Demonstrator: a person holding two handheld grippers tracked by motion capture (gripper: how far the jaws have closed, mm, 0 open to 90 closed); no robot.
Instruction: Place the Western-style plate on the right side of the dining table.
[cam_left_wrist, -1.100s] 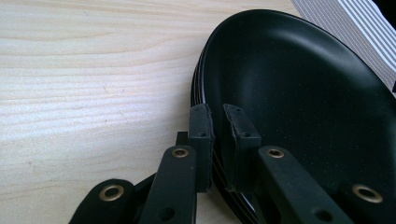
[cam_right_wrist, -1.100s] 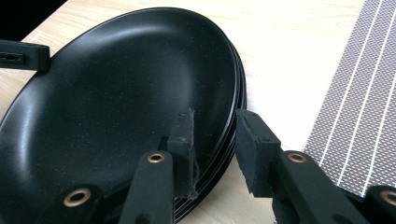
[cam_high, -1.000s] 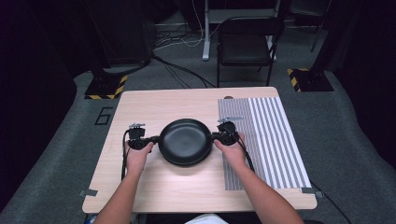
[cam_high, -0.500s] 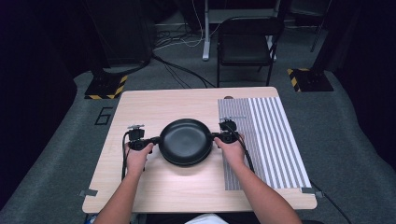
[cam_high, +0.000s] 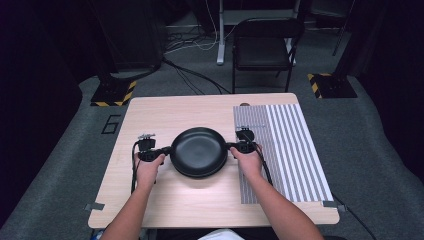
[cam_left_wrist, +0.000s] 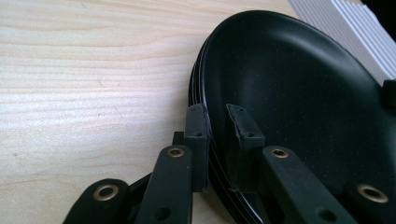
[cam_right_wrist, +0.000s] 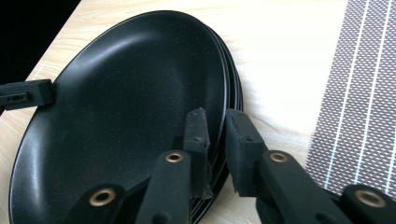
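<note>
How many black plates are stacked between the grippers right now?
About 4 black plates, judging by rim edges in the gripper views, nested in one stack at the table's centre; lower ones may be hidden. Left gripper and right gripper clamp opposite rims.

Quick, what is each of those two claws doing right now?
Left gripper: closed on the rim of the black plates.
Right gripper: fingers just closed on the opposite rim.

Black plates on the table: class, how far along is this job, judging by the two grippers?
Done: both grippers are clamped on the plates, the left gripper and right gripper on opposite rims. In hand: a two-sided grip on the stack. Left: lifting it, since it rests on the table beside the striped mat.
</note>
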